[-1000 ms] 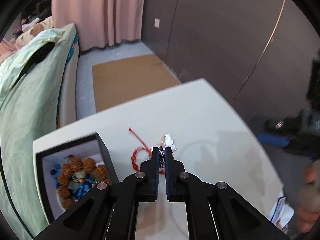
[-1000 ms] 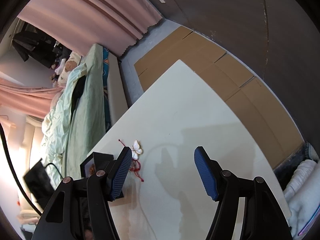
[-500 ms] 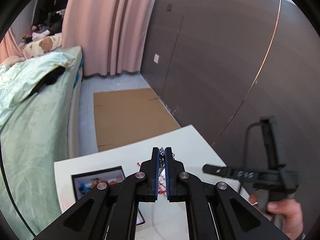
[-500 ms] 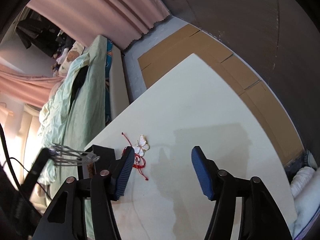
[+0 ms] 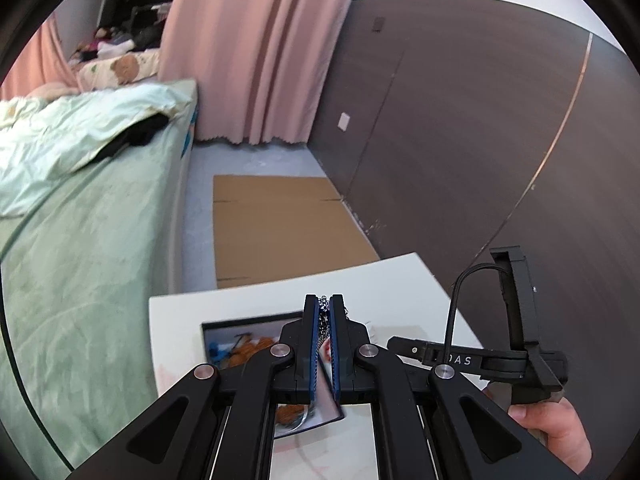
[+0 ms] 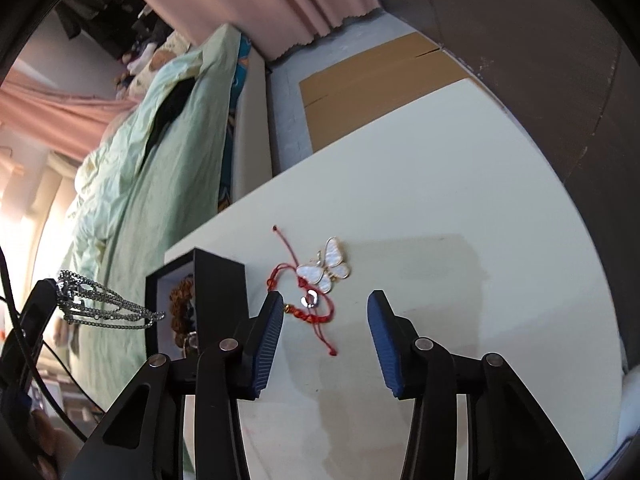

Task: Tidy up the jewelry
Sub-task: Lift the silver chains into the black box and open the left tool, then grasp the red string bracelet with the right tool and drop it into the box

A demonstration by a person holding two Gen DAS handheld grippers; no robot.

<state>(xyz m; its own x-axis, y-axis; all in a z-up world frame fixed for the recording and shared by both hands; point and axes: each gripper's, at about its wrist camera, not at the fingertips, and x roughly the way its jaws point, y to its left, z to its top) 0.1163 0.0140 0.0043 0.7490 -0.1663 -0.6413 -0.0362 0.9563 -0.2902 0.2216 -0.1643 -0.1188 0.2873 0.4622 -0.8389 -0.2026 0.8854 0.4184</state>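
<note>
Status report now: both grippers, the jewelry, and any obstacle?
Left gripper shut on silver chain, held above black box. Right gripper open, over red string bracelet and butterfly pendant. Nothing in the way.

At lower centre the left gripper [image 5: 324, 308] has its blue-padded fingers pinched on a silver chain [image 5: 323, 320] above a black box [image 5: 256, 344] of beads on the white table [image 5: 224, 308]. The right gripper [image 5: 404, 346] sits lower right; a green bed [image 5: 80, 220] fills the left
</note>
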